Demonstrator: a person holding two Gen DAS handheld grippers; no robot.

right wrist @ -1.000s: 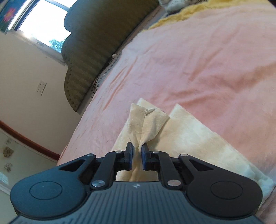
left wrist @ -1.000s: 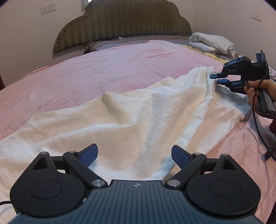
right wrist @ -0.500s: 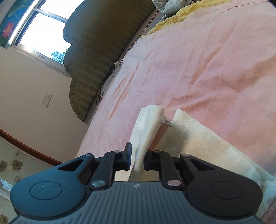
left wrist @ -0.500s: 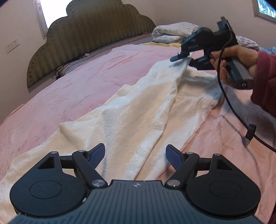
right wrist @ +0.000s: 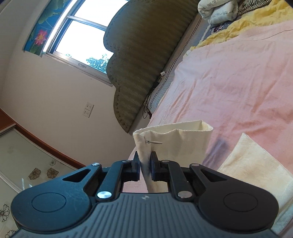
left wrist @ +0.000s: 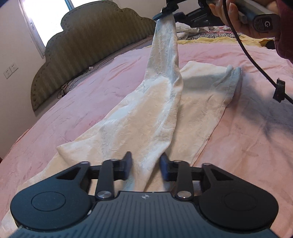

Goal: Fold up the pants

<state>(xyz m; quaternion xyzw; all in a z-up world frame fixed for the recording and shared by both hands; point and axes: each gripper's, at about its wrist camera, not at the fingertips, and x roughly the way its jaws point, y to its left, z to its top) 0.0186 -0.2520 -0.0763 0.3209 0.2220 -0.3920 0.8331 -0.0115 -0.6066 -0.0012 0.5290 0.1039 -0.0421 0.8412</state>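
Observation:
Cream pants (left wrist: 159, 113) lie spread along the pink bed (left wrist: 87, 102). My left gripper (left wrist: 146, 165) sits low at their near end, and its jaws are closing, with a raised fold of the fabric filling the gap between them. My right gripper (left wrist: 168, 11), held by a hand (left wrist: 225, 16), is up at the top of the left wrist view, with one leg hanging stretched from it. In the right wrist view the right gripper (right wrist: 145, 164) is shut on that leg's hem (right wrist: 175, 141), which stands open like a tube. The other leg (right wrist: 252, 168) lies flat on the bed.
A padded olive headboard (left wrist: 91, 53) runs along the far side under a bright window (right wrist: 86, 36). A yellow blanket (left wrist: 210, 39) and pillows (right wrist: 218, 9) are piled at the far right. A black cable (left wrist: 256, 60) hangs from the right gripper over the bedspread.
The right gripper has risen, lifting the leg hem off the bed into a taut strip. The left gripper's jaws have come in from wide open onto a fold of fabric.

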